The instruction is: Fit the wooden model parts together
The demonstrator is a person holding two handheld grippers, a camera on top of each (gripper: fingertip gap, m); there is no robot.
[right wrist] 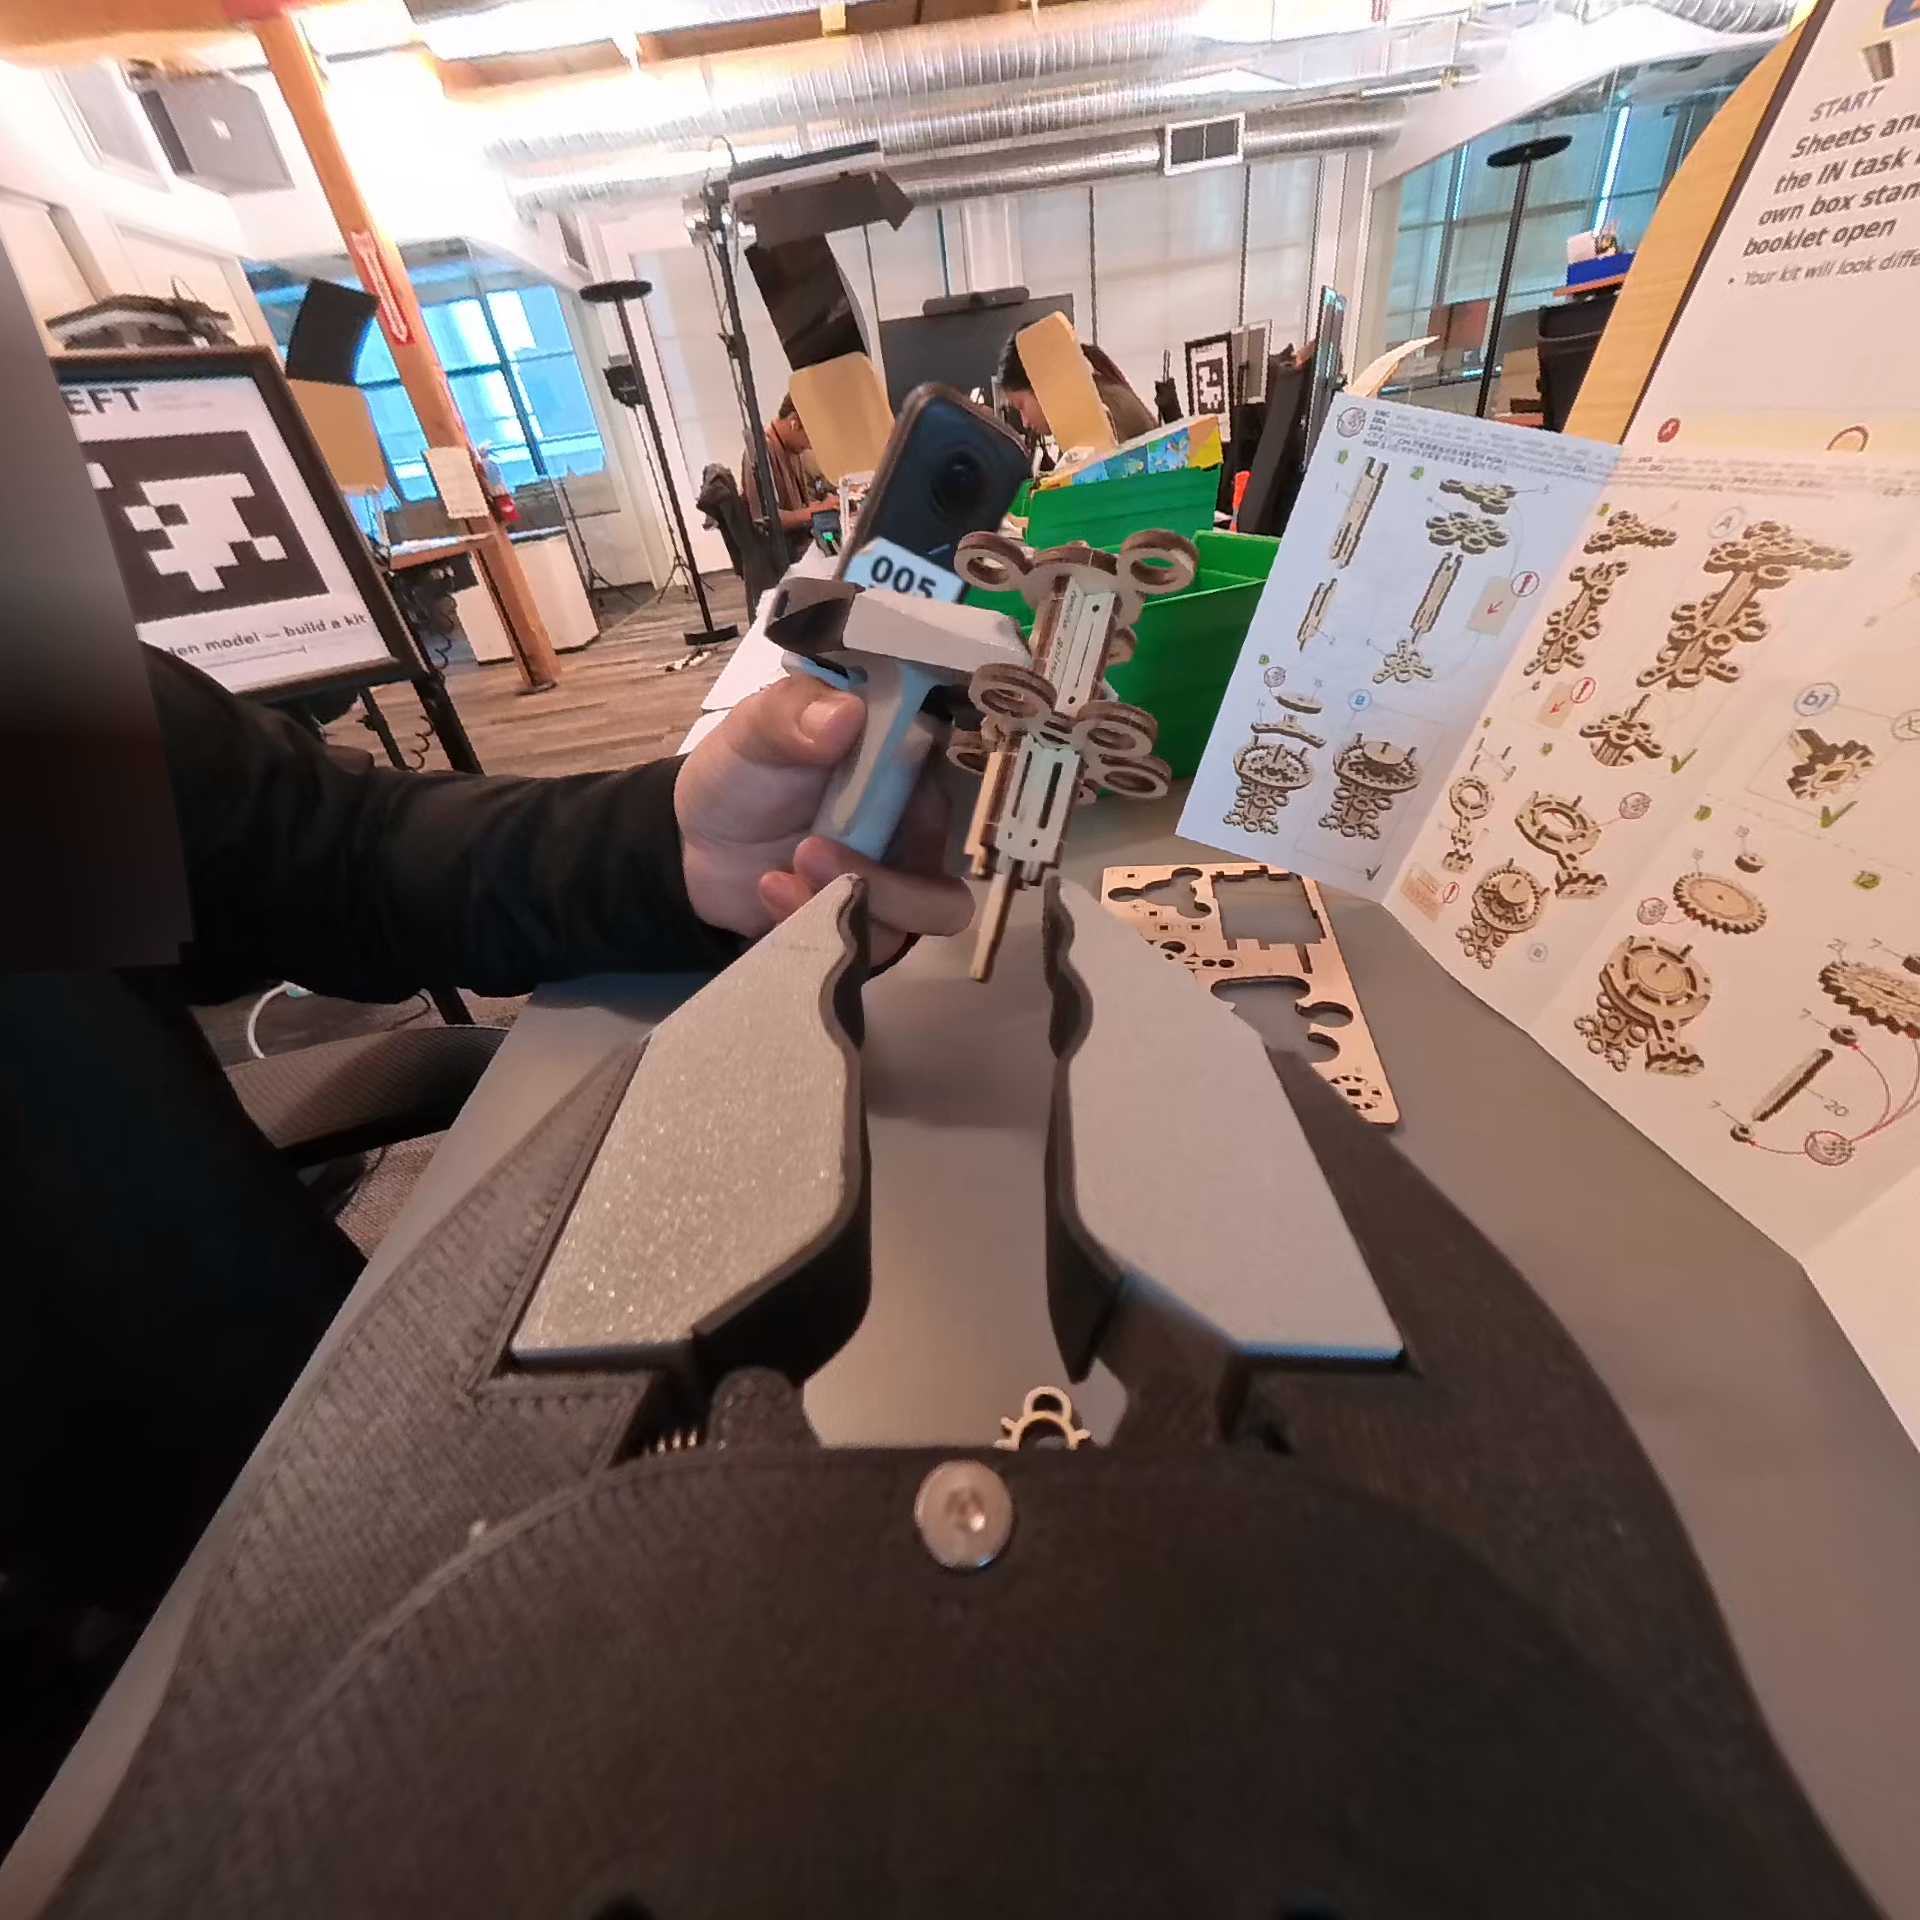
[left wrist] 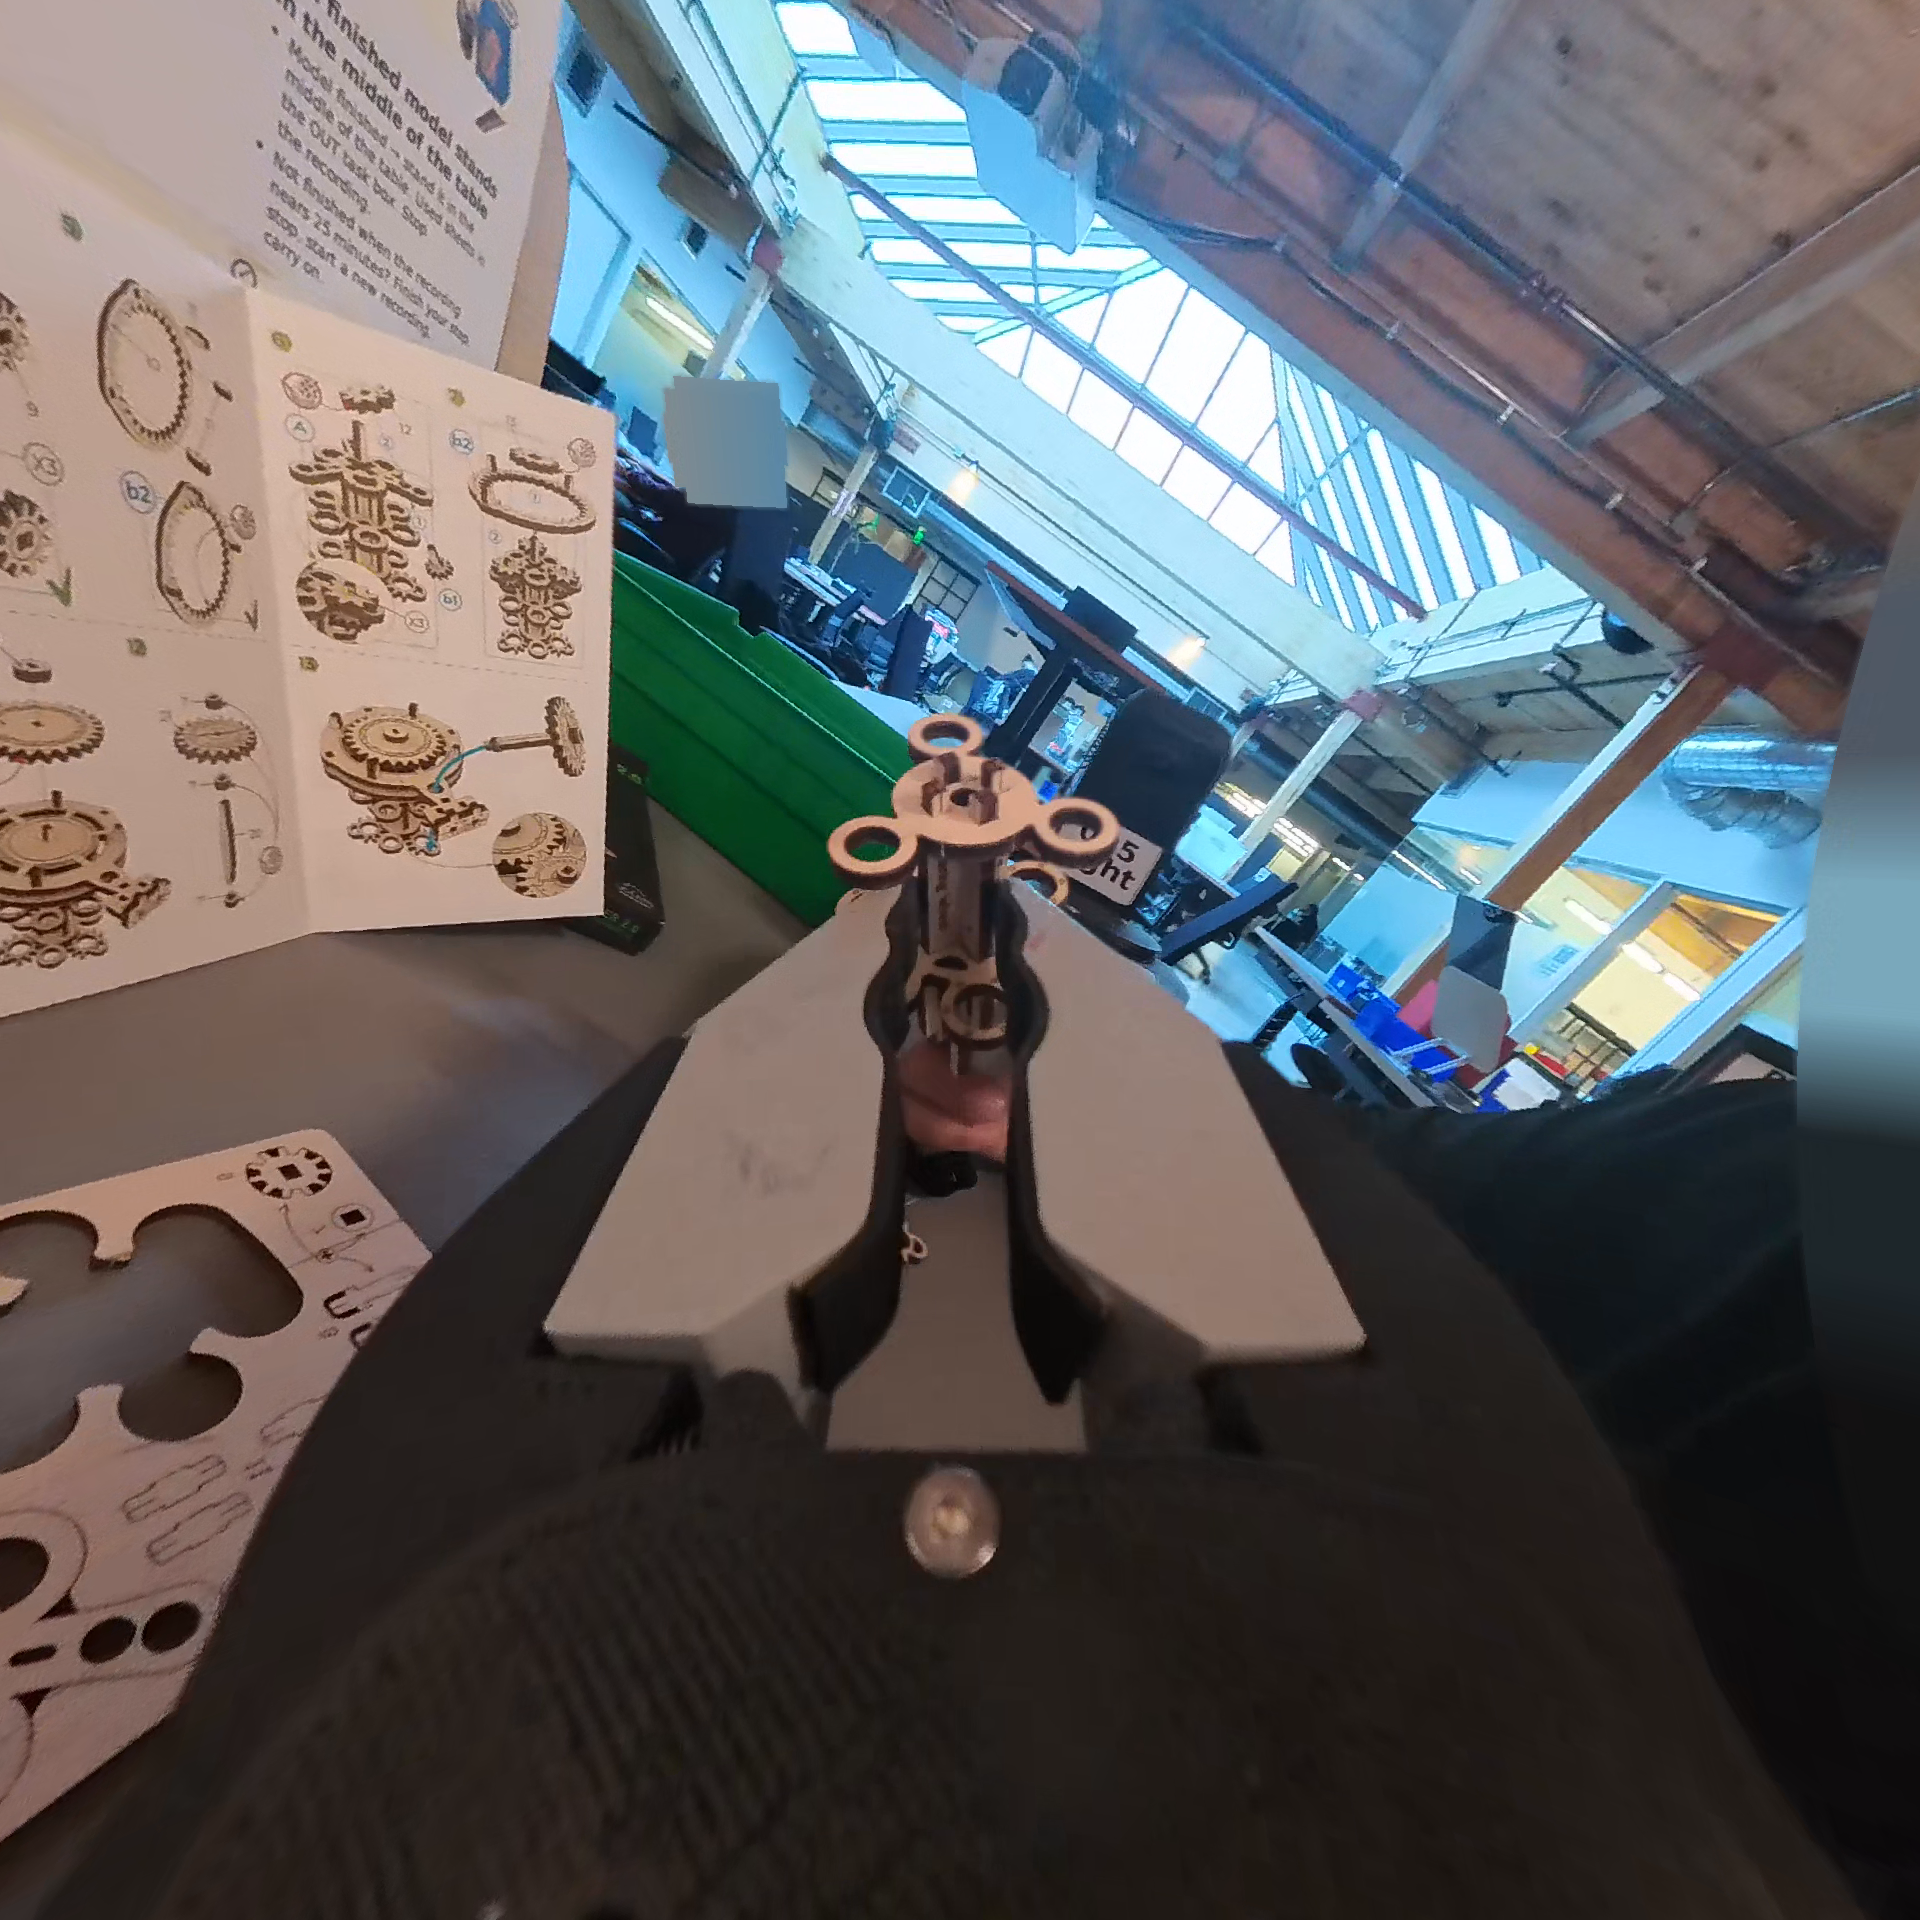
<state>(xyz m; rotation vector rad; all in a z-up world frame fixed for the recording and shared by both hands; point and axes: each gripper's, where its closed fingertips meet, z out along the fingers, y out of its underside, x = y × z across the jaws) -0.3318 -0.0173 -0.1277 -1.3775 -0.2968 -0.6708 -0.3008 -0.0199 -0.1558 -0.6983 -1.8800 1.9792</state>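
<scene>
Above the grey tabletop [right wrist: 1039, 1049], the left gripper [left wrist: 954, 935] clamps a pale wooden ringed model column [left wrist: 961, 831]; the right gripper [right wrist: 951, 914] gapes empty just below it.

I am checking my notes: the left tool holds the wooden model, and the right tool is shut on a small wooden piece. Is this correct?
Not fully. The left tool does hold the wooden model, but the right tool is open and holds nothing. The right wrist view shows its two fingers apart, with only the model's lower stick hanging near their tips.
</scene>
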